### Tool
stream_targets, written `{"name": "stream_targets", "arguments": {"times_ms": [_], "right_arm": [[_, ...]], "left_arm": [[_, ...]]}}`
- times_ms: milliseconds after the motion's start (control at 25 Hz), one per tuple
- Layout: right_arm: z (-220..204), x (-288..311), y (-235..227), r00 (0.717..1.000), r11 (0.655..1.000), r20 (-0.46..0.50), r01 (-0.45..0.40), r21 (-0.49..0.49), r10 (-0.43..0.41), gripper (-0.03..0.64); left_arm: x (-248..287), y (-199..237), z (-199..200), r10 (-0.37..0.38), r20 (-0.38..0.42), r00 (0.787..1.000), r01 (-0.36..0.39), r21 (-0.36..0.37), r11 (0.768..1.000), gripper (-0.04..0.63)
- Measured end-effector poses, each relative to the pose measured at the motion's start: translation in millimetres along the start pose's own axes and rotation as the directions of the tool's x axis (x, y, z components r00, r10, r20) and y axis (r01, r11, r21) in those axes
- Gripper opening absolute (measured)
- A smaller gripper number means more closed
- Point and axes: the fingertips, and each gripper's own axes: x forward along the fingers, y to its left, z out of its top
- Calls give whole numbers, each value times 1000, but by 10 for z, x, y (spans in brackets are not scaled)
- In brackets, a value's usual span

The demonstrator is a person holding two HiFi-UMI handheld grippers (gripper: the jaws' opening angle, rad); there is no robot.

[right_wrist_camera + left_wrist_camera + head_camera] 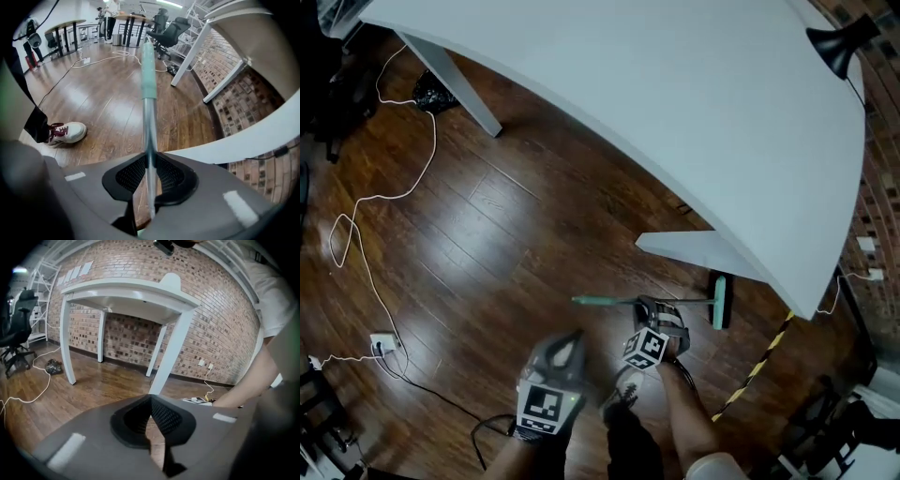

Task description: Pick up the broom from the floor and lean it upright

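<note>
The broom has a metal shaft (623,302), a green grip end (586,301) and a green-and-black brush head (720,302) beside the white table's foot. My right gripper (654,307) is shut on the shaft near its middle. In the right gripper view the shaft (150,136) runs between the pads and the green grip (148,70) points away over the floor. My left gripper (573,336) hovers left of the right one, apart from the broom. Seen in the left gripper view, the left gripper (151,403) has its jaws closed together with nothing between them.
A large white table (675,112) fills the upper right, its leg (450,70) at the upper left. A white cable (384,197) and power strip (382,345) lie on the wood floor. Yellow-black tape (759,366) runs at right. The person's shoe (65,132) stands close by. Office chairs (171,33) stand farther off.
</note>
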Motion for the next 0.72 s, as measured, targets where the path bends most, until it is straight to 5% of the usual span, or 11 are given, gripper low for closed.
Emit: {"name": "stream_targets", "arguments": {"times_ms": [400, 720], "right_arm": [[-433, -1225, -716, 975, 948, 37, 203, 246, -218, 87], [-980, -1974, -1048, 948, 854, 0, 288, 432, -319, 87]], "left_arm": [[-292, -698, 1065, -111, 149, 983, 94, 119, 988, -2], [-384, -1198, 1236, -197, 106, 975, 182, 138, 974, -2]]}}
